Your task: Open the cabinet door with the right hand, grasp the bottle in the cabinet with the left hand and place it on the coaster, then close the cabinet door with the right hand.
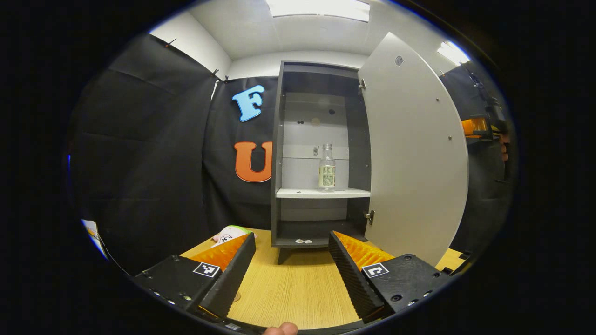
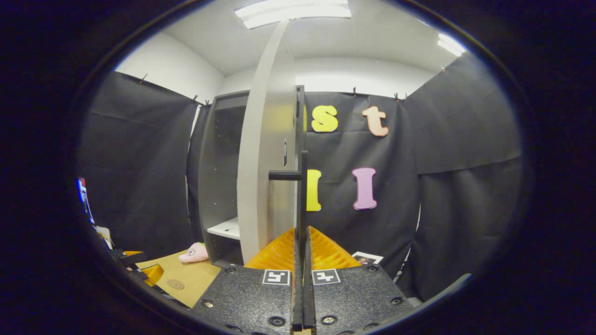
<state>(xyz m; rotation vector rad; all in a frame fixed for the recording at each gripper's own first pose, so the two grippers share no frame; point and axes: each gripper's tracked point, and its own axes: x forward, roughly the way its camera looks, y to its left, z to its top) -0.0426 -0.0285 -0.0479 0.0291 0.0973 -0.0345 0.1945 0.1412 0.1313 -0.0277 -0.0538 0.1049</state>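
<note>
The dark cabinet (image 1: 279,153) stands on the wooden table with its pale door (image 1: 414,153) swung wide to the right. A clear bottle (image 1: 327,167) with a label stands upright on the white shelf (image 1: 302,192). My left gripper (image 1: 292,237) is open and low over the table, some way in front of the cabinet, pointing at the bottle. In the right gripper view the door (image 2: 265,153) is edge-on, and my right gripper (image 2: 302,232) is shut on its black bar handle (image 2: 303,195). A small round coaster (image 2: 175,284) lies on the table.
A pink plush toy (image 1: 230,234) lies on the table left of the cabinet's foot, also seen as the plush toy (image 2: 195,253). Black cloth walls close in on all sides. Bare wooden table (image 1: 298,288) stretches between my left fingers and the cabinet.
</note>
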